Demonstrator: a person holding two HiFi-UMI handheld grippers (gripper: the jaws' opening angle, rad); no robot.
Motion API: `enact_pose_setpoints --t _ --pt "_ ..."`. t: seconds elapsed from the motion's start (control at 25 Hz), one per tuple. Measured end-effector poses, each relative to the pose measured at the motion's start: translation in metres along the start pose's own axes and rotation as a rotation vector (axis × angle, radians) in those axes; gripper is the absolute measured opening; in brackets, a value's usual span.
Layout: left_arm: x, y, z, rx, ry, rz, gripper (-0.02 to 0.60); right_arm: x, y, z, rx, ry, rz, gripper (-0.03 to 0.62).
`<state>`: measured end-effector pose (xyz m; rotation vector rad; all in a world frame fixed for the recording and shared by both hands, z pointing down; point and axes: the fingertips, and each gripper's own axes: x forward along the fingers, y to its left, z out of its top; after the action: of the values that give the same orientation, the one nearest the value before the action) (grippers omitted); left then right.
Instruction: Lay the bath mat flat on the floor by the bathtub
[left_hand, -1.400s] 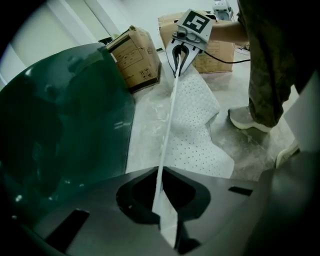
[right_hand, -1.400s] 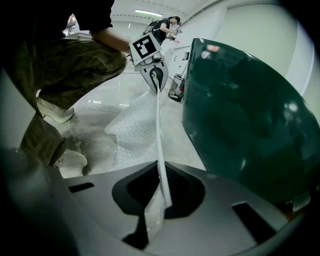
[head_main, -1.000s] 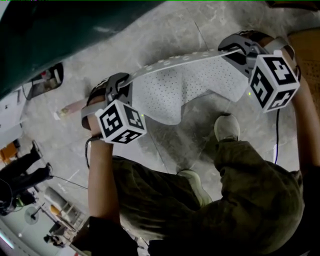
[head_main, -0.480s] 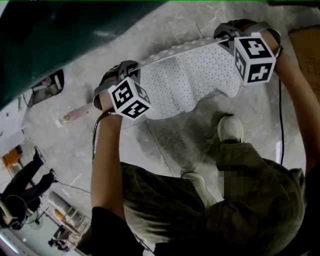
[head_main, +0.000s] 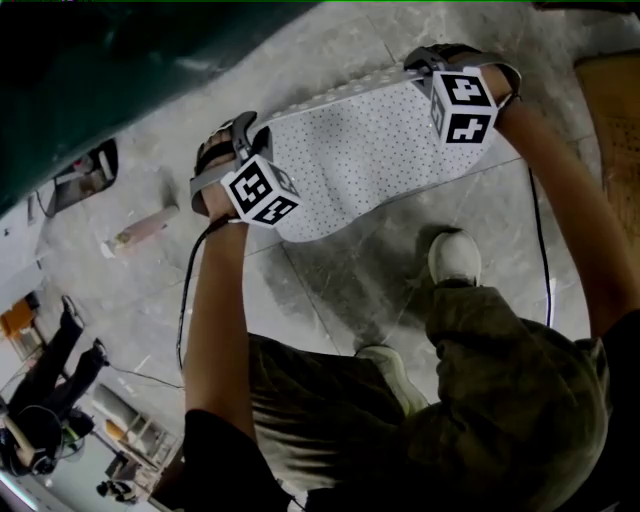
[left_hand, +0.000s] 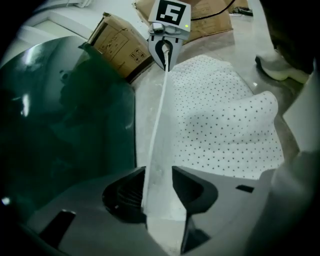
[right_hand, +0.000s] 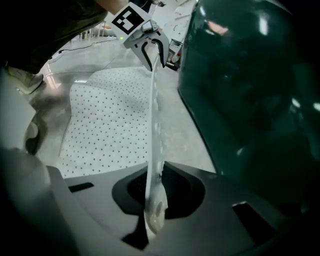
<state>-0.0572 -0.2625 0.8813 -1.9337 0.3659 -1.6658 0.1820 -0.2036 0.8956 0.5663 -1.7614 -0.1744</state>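
White dotted bath mat (head_main: 370, 150) is laid almost flat on floor (head_main: 330, 275) beside green bathtub (head_main: 100, 60), edge clamped in right gripper (right_hand: 152, 200), loose between just-opening jaws of left gripper (left_hand: 158, 184); right-side release judged due next.

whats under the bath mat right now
Only grey stone floor shows round the bath mat, which mostly rests on it. The patch beneath is covered, so anything lying there cannot be seen.
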Motion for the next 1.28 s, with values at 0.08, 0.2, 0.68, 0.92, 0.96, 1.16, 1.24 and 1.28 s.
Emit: enact_pose_setpoints --t 0.08,0.2,0.68,0.92,0.96,1.16,1.24,1.28 --pt "-0.001 0.005 0.000 -0.049 -0.012 0.021 0.194 0.005 -0.006 -0.003 0.034 -0.008 -0.016 0.029" --pt "-0.012 0.010 0.000 -0.164 -0.061 0.049 0.239 0.010 -0.001 -0.006 0.049 -0.008 -0.002 0.029" --pt "-0.019 0.003 -0.028 -0.673 -0.068 -0.028 0.252 -0.016 -0.024 -0.043 0.309 -0.079 -0.138 0.213" --pt "-0.005 -0.035 -0.061 -0.820 0.014 -0.119 0.262 -0.012 0.014 -0.077 0.521 -0.085 -0.114 0.233" --pt "-0.003 -0.044 -0.067 -0.842 0.031 -0.133 0.262 -0.013 0.022 -0.085 0.579 -0.090 -0.105 0.233" --pt "-0.001 -0.069 -0.084 -0.935 0.076 -0.158 0.265 -0.012 0.053 -0.120 0.857 -0.119 -0.099 0.238" --pt "-0.001 -0.075 -0.085 -0.953 0.093 -0.153 0.265 -0.016 0.060 -0.135 0.934 -0.125 -0.132 0.245" --pt "0.000 -0.078 -0.086 -0.961 0.100 -0.150 0.265 -0.018 0.063 -0.141 0.966 -0.126 -0.150 0.249"
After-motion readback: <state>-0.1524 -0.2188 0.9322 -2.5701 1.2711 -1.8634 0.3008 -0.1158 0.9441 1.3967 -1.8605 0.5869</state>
